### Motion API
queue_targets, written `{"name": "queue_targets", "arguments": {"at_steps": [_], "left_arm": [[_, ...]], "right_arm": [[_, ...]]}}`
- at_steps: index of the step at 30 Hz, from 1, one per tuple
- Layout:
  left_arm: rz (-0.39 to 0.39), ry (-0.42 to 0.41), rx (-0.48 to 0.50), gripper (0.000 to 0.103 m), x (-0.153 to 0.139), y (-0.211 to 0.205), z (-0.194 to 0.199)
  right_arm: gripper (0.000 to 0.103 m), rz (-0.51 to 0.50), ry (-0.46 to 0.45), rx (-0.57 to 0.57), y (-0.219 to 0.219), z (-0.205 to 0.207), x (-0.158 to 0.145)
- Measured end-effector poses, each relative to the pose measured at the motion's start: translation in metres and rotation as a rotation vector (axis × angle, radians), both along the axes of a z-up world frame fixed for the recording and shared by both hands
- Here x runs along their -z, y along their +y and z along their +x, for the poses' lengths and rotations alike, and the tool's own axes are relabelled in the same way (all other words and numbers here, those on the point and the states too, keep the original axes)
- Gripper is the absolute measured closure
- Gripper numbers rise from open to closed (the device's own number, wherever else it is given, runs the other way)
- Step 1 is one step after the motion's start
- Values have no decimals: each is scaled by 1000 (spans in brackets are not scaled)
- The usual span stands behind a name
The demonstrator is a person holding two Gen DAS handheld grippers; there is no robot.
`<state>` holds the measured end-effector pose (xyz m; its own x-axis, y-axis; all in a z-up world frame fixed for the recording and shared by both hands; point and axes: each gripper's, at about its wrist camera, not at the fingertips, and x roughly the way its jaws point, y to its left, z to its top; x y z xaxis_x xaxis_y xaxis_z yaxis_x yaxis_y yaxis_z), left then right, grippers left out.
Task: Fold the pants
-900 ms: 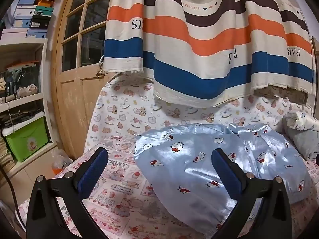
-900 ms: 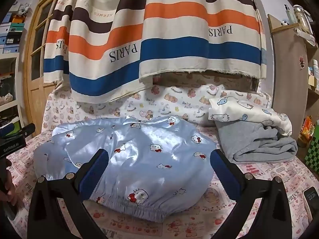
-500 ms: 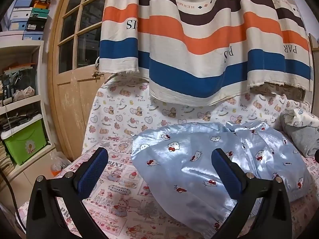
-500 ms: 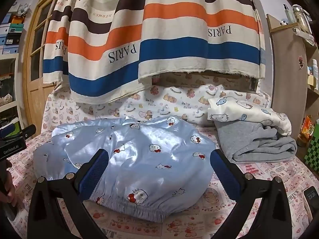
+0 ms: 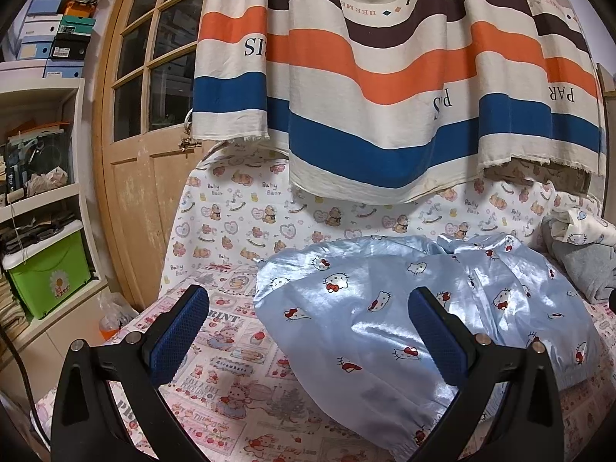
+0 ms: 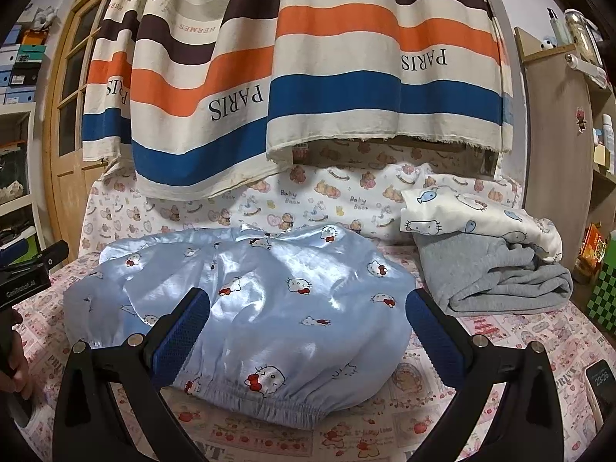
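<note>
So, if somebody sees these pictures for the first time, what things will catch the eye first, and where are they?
First the shiny light-blue pants with a cat print, lying spread in the middle of the bed. Behind them hangs a large striped cloth in orange, blue and brown with the word PARIS. To the right of the pants lies a folded grey garment with a white printed one on top, and both open grippers, left gripper and right gripper, hover in front, holding nothing.
</note>
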<state>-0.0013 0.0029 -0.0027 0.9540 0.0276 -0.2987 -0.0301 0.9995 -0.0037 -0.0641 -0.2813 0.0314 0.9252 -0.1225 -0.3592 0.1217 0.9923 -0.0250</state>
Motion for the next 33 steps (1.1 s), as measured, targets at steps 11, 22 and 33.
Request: {"name": "queue_targets", "arguments": {"at_steps": [11,22,33], "left_arm": [[3,3,10,0,1,-2,-1],[4,3,13,0,1,-2,-2],[5,10,17,0,0,-2,-3]], "right_arm": [[1,2,1,0,0,0,0],[1,2,0,1,0,-1,0],[1,0,-2,2,0,-1,1]]}}
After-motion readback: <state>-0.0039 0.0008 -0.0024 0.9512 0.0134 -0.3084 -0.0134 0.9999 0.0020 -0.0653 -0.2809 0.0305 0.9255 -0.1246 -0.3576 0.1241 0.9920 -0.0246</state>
